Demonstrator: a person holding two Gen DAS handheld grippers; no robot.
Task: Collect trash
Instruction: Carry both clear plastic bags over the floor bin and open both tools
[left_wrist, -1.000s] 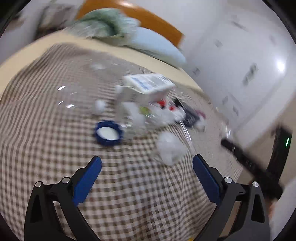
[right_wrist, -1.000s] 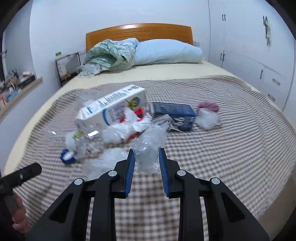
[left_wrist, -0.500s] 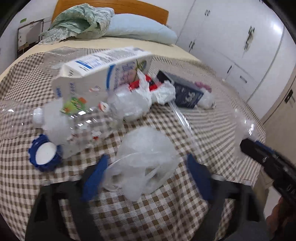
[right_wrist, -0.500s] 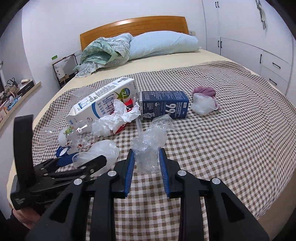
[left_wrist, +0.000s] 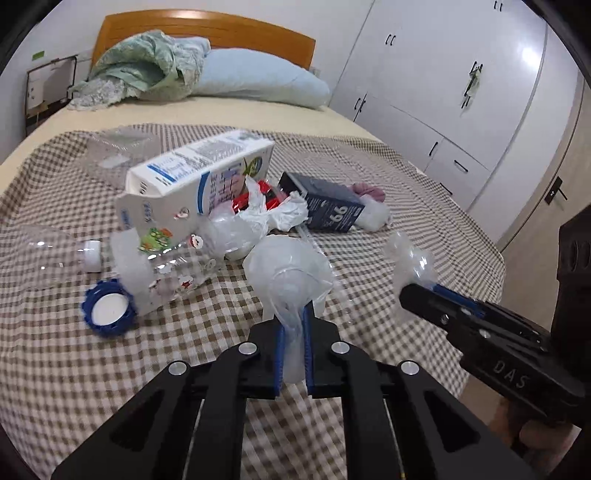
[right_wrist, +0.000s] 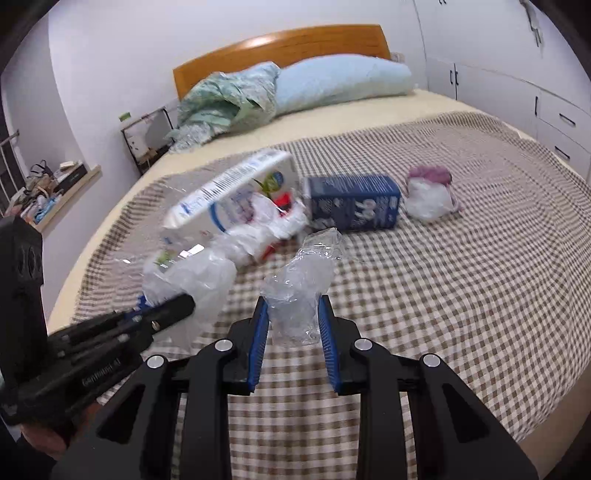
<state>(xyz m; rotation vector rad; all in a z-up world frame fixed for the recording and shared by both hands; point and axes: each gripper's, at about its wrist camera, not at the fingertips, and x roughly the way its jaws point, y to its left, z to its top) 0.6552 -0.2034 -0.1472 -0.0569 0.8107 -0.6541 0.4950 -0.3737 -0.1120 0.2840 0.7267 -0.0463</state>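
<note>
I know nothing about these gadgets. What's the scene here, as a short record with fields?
setting: bed with checked blanket
left gripper: shut on white plastic bag
right gripper: shut on clear plastic wrap
still lying on blanket: milk carton, dark blue carton, clear bottle, blue cap

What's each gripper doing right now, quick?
Left gripper: closed on a milky white plastic bag.
Right gripper: closed on crumpled clear plastic wrap.

Left gripper closed on bag.
The left gripper (left_wrist: 293, 328), wide open a second earlier, clamped the white plastic bag (left_wrist: 290, 273).
</note>
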